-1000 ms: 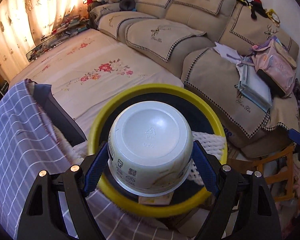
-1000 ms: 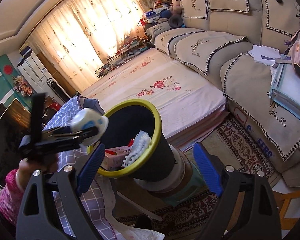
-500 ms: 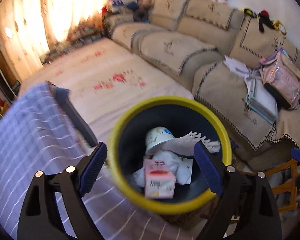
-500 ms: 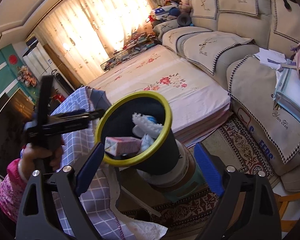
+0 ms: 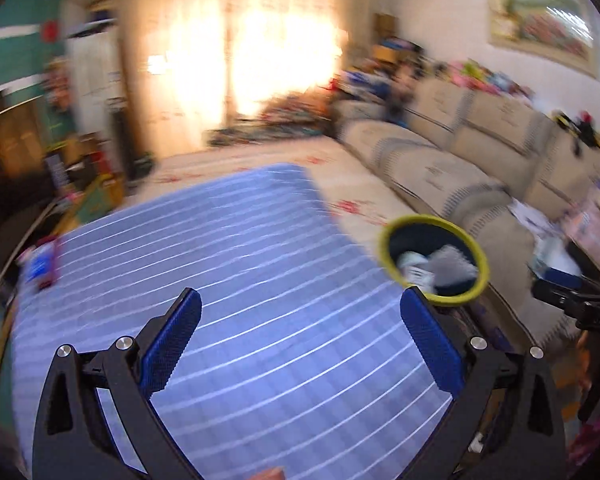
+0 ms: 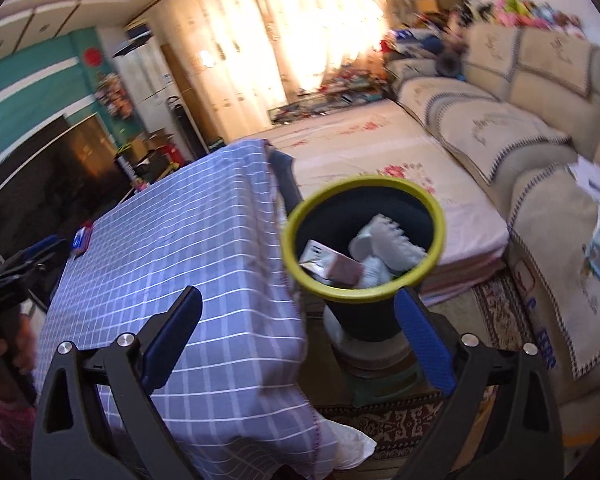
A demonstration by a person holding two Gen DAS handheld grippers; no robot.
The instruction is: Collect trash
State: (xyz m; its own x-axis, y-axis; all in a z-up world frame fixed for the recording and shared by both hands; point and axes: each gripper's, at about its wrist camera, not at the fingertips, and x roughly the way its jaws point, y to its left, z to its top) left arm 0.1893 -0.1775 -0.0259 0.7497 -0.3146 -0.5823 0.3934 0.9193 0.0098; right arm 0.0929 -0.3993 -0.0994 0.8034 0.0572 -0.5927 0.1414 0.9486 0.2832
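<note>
While the left view is motion-blurred, the right view sharply shows cartons and cups inside the yellow-rimmed bin (image 6: 440,216) at frame centre, just above the right gripper (image 6: 298,320). Both it and the left gripper (image 5: 300,322) gape wide, empty, over the checked tablecloth (image 5: 240,280).

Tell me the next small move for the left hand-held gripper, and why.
Probably swing the left hand-held gripper toward the small blue-and-red item at the far left edge of the checked tablecloth. Its jaws are open and empty, the yellow-rimmed bin already holds a cup and carton, and that item looks like the one piece left on the cloth, though blur hides what it is.
</note>
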